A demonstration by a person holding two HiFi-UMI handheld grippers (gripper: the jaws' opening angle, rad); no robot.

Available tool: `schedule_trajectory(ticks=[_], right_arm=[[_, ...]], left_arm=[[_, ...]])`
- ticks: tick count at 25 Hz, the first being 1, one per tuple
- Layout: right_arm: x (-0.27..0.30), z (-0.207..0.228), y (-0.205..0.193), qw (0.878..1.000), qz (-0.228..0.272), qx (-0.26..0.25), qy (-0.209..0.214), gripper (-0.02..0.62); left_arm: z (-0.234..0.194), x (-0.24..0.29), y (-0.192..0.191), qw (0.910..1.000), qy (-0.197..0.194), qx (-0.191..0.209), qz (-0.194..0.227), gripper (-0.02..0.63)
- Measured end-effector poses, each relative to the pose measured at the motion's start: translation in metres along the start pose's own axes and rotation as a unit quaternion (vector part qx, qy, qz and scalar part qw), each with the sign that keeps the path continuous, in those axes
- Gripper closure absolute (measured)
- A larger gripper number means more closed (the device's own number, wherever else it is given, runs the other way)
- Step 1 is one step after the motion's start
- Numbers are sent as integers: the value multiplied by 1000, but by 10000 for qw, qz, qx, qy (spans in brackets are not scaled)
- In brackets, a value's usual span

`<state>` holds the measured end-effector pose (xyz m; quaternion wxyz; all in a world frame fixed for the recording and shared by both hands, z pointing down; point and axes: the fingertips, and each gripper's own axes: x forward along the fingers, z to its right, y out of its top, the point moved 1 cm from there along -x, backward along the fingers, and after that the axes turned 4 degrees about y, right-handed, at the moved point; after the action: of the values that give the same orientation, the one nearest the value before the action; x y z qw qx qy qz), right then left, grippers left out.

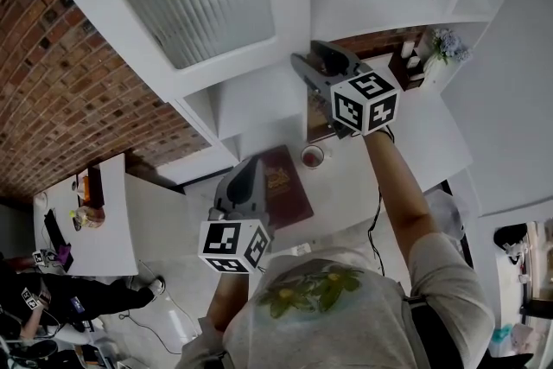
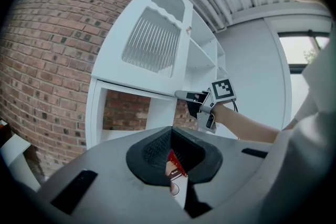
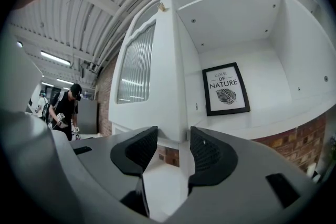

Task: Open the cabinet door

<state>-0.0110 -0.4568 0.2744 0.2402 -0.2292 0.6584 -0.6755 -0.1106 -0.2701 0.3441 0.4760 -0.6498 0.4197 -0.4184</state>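
The white cabinet door with the ribbed glass pane (image 3: 137, 63) already stands swung wide, its edge between the wide-apart jaws of the right gripper (image 3: 173, 152) — not pinched — while the left gripper (image 2: 173, 159) keeps its jaws together, empty, so next the right one probably only needs to back off.

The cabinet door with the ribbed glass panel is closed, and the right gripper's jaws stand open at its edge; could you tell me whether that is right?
Not quite: the cabinet door is open, swung clear of the shelf with the framed print, as the right gripper view shows. The right gripper's jaws do stand open at its edge.
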Motion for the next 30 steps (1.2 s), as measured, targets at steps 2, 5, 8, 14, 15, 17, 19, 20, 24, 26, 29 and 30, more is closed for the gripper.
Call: schedule_trajectory(ticks=[2, 5, 8, 14, 15, 17, 19, 20, 24, 26, 29, 30], right_arm=[[1, 0, 0, 10000, 18, 66, 35, 423], [3, -2, -1, 9998, 61, 158, 84, 425], [3, -1, 0, 9997, 100, 195, 99, 425], [0, -1, -1, 9998, 120, 88, 142, 425], [-1, -2, 0, 9998, 121, 58, 152, 425], [-2, -2, 0, 9997, 146, -27, 181, 425], [-3, -3, 0, 9995, 189, -103, 212, 425], [-5, -3, 0, 9995, 202, -123, 224, 426], [-10, -6, 0, 9994, 194, -168, 236, 433], [-13, -8, 0, 9994, 181, -169, 237, 437], [-17, -12, 0, 9995, 168, -187, 215, 442], [-19, -13, 0, 9995, 166, -198, 208, 443]], left_arm=[[-1, -1, 1, 10000, 20, 5, 20, 597], [-3, -4, 1, 10000, 82, -26, 41, 597], [-7, -7, 1, 9999, 140, -42, 44, 597], [-12, -10, -4, 9997, 216, -77, 4, 597], [-11, -10, -4, 9997, 216, -79, -1, 597], [-12, -10, -4, 9997, 217, -82, -5, 597], [-12, -10, -4, 9997, 219, -93, -6, 597], [-11, -10, -3, 9997, 215, -96, -7, 597], [-9, -10, -6, 9998, 189, -101, -20, 597], [-7, -11, -8, 9998, 171, -103, -36, 597], [-4, -12, -9, 9998, 134, -107, -43, 597], [-3, -12, -9, 9999, 124, -108, -42, 597]])
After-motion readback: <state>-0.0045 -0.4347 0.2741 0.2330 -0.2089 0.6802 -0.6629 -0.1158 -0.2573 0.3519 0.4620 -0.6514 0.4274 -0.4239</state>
